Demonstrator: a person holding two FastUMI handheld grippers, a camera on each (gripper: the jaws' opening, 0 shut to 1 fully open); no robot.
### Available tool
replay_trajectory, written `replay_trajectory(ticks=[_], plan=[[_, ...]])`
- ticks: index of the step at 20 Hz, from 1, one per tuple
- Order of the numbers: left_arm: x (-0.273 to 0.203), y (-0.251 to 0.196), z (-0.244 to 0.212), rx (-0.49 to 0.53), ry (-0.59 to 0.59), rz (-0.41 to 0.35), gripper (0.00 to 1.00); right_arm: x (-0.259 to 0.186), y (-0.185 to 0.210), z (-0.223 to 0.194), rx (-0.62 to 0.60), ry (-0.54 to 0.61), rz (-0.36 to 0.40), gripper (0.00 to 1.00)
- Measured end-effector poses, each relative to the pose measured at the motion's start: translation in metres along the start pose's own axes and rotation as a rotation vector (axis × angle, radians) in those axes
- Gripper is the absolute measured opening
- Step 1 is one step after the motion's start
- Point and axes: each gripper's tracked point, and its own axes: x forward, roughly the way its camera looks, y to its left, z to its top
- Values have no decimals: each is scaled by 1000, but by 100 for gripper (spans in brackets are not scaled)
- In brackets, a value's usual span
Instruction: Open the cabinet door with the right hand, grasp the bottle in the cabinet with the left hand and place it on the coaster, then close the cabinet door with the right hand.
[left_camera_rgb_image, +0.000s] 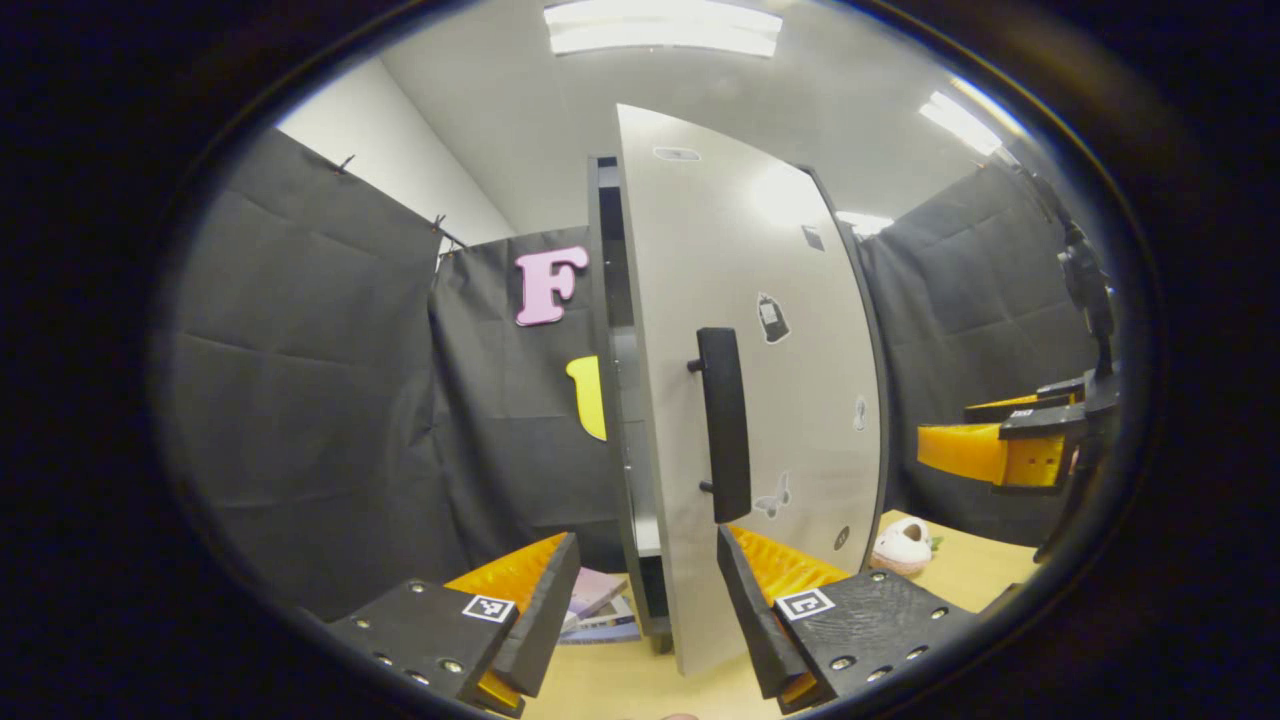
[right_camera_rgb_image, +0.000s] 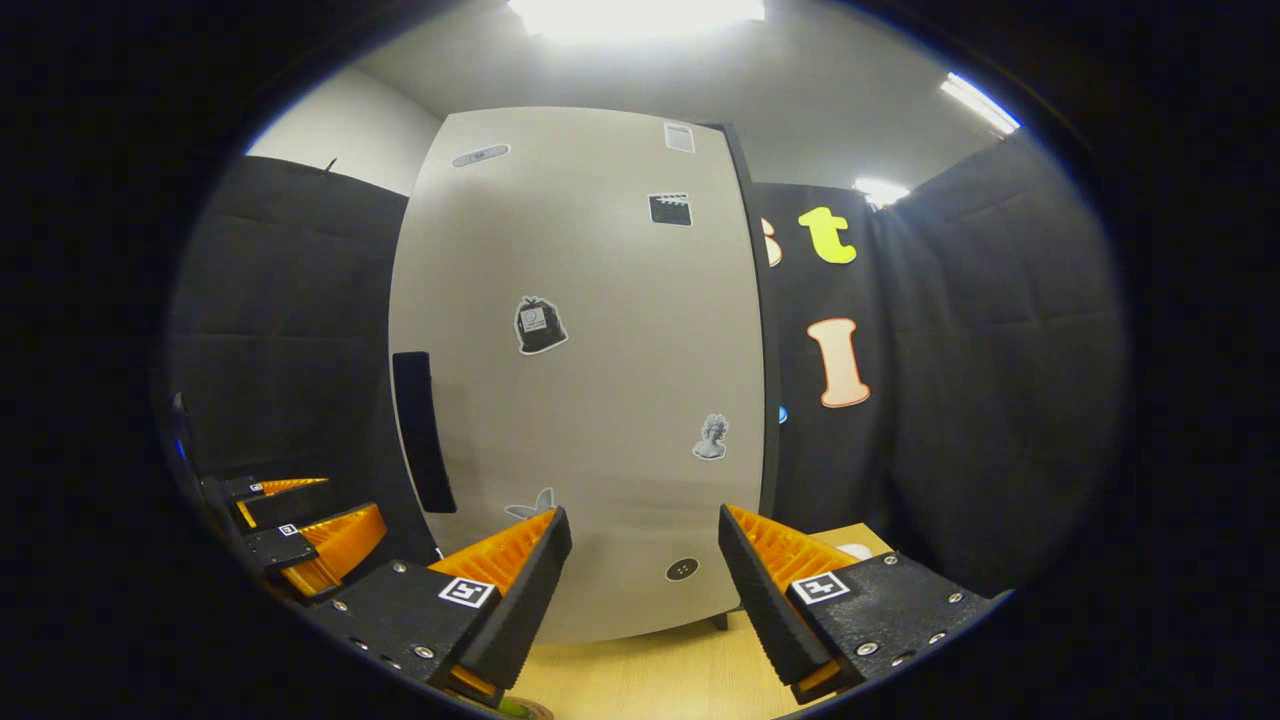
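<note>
Two grippers are showing — the left gripper (left_camera_rgb_image: 645, 600) with its jaws parted in the left gripper view, and the right gripper (right_camera_rgb_image: 640, 585) likewise parted in the right gripper view. One cabinet door (right_camera_rgb_image: 580, 380) is standing there, carrying one black handle (right_camera_rgb_image: 423, 432). Seven stickers are dotting its face in the right gripper view — the trash-bag sticker (right_camera_rgb_image: 540, 325) among them. One small white plush slipper (left_camera_rgb_image: 903, 545) is lying on one wooden table (left_camera_rgb_image: 960, 570). A stack of books (left_camera_rgb_image: 600, 605) is lying beside the cabinet; their number cannot be told.

You're looking at a pale grey cabinet door (right_camera_rgb_image: 590, 400) dotted with black-and-grey stickers, its handle (left_camera_rgb_image: 724, 425) black — and your gripper fingers (right_camera_rgb_image: 505, 555) are ridged orange on black.
</note>
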Motion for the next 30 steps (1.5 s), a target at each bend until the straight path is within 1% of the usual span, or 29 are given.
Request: replay_trajectory(ticks=[1, 2, 4, 5, 6, 7, 8, 12, 13, 14, 15, 16, 17, 19, 20, 21, 22, 23, 24, 25, 26, 27, 28, 29, 30], plan=[[0, 0, 1, -3, 0, 5, 78, 0, 0, -1, -1, 2, 1, 92], [1, -1, 0, -13, 2, 2, 78, 0, -1, -2, 1, 2, 1, 94], [3, -2, -1, -23, 4, -4, 79, 0, -4, -3, 4, 5, -5, 94], [3, -1, 0, -21, 3, -1, 79, -1, -4, -5, 5, 9, -4, 92], [2, 0, 0, -20, 3, 3, 78, -1, -6, -6, 3, 12, -6, 92], [2, 1, -1, -21, 5, 5, 82, -2, -8, -6, 1, 15, -11, 92], [3, 1, -2, -25, 7, 7, 78, -2, -9, -8, 3, 18, -13, 92], [4, 6, -3, -31, 4, 15, 78, -2, -14, -11, 12, 22, -29, 92], [5, 6, -2, -30, 1, 13, 78, -1, -15, -13, 15, 26, -31, 89], [6, 6, -1, -29, -4, 13, 78, 0, -15, -16, 18, 32, -34, 90], [7, 6, 2, -29, -13, 12, 82, 1, -16, -18, 21, 39, -35, 90], [8, 7, 3, -25, -18, 16, 83, 1, -16, -19, 21, 44, -37, 92], [8, 8, 4, -22, -24, 17, 82, 0, -17, -18, 22, 44, -39, 92], [7, 7, 6, -25, -32, 16, 75, -1, -16, -16, 19, 35, -40, 92], [7, 7, 10, -32, -48, 17, 83, -2, -16, -16, 13, 34, -41, 92], [6, 6, 15, -37, -65, 11, 83, -3, -17, -16, 8, 34, -42, 92], [4, 7, 19, -20, -78, 20, 78, -3, -18, -16, 7, 33, -44, 92], [0, 19, 29, 13, -113, 64, 82, -3, -19, -16, 8, 33, -47, 92], [0, 22, 38, 34, -141, 76, 82, -3, -21, -17, 10, 34, -49, 92], [3, 15, 39, 26, -145, 41, 78, -3, -21, -17, 11, 36, -50, 92], [6, 6, 32, 10, -135, 20, 78, -4, -22, -17, 11, 36, -52, 93], [7, 2, 28, -10, -122, 8, 74, -4, -22, -16, 9, 36, -53, 94], [6, 1, 24, -31, -111, 1, 78, -4, -23, -16, 8, 35, -53, 94], [6, 1, 22, -48, -100, -2, 74, -5, -23, -15, 8, 33, -54, 92], [6, 2, 20, -59, -92, -1, 75, -5, -24, -15, 8, 31, -54, 92]])
